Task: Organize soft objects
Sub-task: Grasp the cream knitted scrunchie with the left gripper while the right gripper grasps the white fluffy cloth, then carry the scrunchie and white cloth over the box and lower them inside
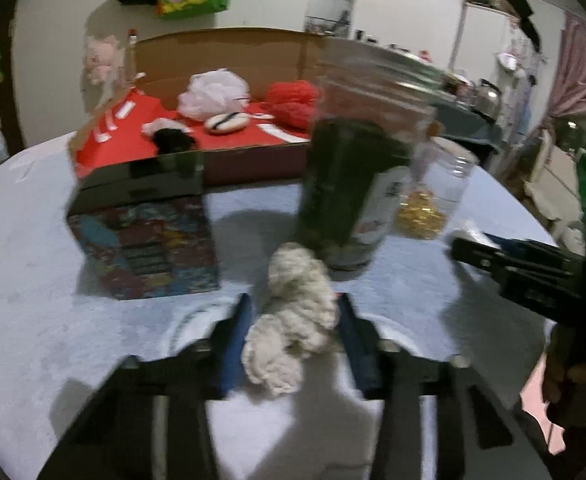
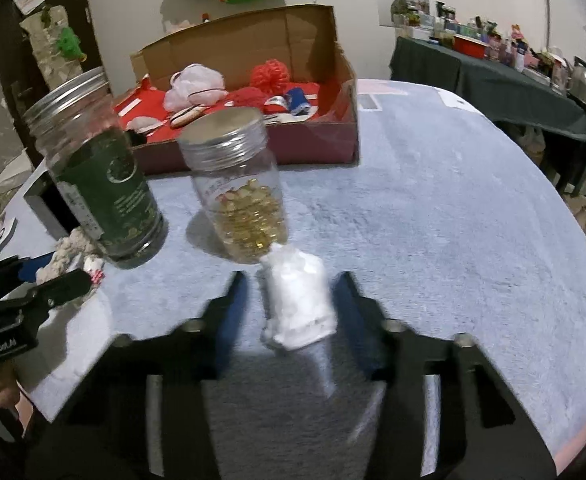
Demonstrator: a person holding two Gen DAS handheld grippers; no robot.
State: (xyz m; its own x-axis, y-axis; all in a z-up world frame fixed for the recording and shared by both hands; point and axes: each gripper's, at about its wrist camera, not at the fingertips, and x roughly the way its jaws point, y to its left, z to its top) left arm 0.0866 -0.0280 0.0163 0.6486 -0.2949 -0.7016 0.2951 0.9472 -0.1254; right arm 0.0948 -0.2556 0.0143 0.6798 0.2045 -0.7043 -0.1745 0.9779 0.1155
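We have two soft things in hand at once. The cream woolly bundle (image 1: 293,316) lies on the bench (image 1: 33,320), just in front of the dark green jar (image 1: 345,184), and the left hand-held gripper (image 1: 293,312) has its blue fingers (image 1: 237,340) against both flanks of it, so we read it as clamped on the bundle. The white fluffy wad (image 2: 299,300) sits just in front of the jar of golden beads (image 2: 245,188); the right hand-held gripper (image 2: 293,300) straddles it, narrowed, though blur keeps us from telling whether its pads press.

Both pieces look light, limp and compressible. We judge they will squash rather than slip, so a hold across the thick middle should serve; trailing ends may droop and catch a jar.

We count two loose soft pieces, two lidded jars and one patterned box (image 1: 145,244). Behind them stands one open cardboard box (image 2: 325,80) with a red lining, holding a pink puff (image 2: 195,86), a red puff (image 2: 271,74) and a few smaller items we cannot count surely.
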